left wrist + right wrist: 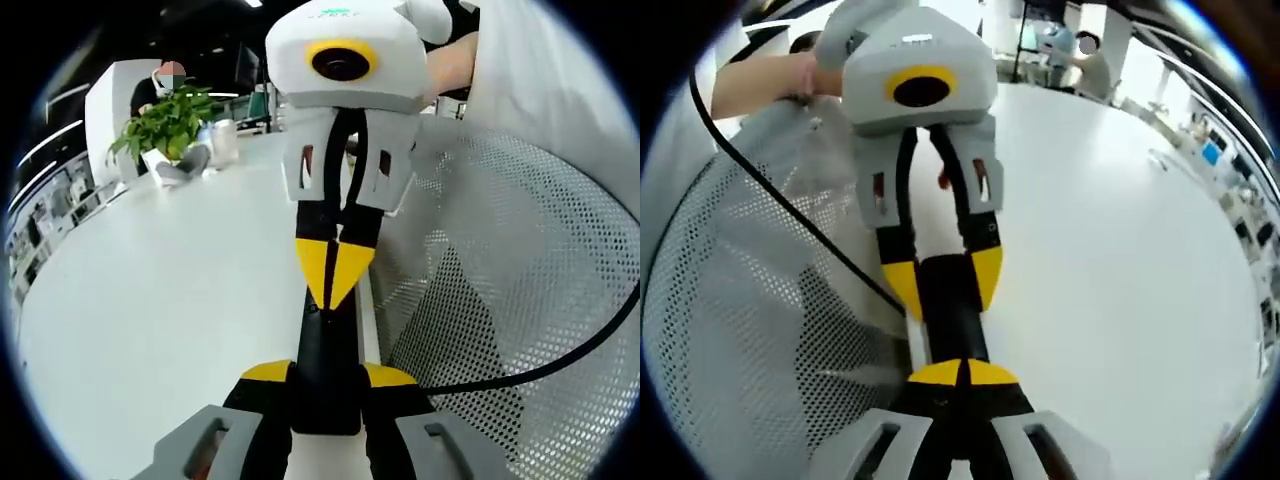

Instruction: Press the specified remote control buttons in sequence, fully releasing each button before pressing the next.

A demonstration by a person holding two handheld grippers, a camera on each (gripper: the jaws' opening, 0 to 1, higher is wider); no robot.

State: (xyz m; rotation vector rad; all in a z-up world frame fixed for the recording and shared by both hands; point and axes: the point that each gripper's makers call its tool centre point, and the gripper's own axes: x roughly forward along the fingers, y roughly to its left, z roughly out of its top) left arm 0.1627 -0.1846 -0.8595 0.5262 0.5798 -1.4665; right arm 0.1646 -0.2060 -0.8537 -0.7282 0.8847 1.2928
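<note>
A slim black remote control (327, 345) lies end-on along the edge of the white table (170, 300). My left gripper (328, 374) is shut on its near end, one yellow tip on each side. My right gripper (335, 272) comes in from above with its yellow tips together, their point resting on the remote's top face. In the right gripper view, my right gripper (963, 373) has its tips closed against the remote control (952, 320), and the left gripper (945, 282) clamps the far end. The buttons are hidden.
A white perforated mesh panel (520, 300) runs beside the remote, with a black cable (560, 360) crossing it. A potted plant (170, 125) and a seated person (165, 85) are at the table's far end. A hand (760, 80) holds the left gripper.
</note>
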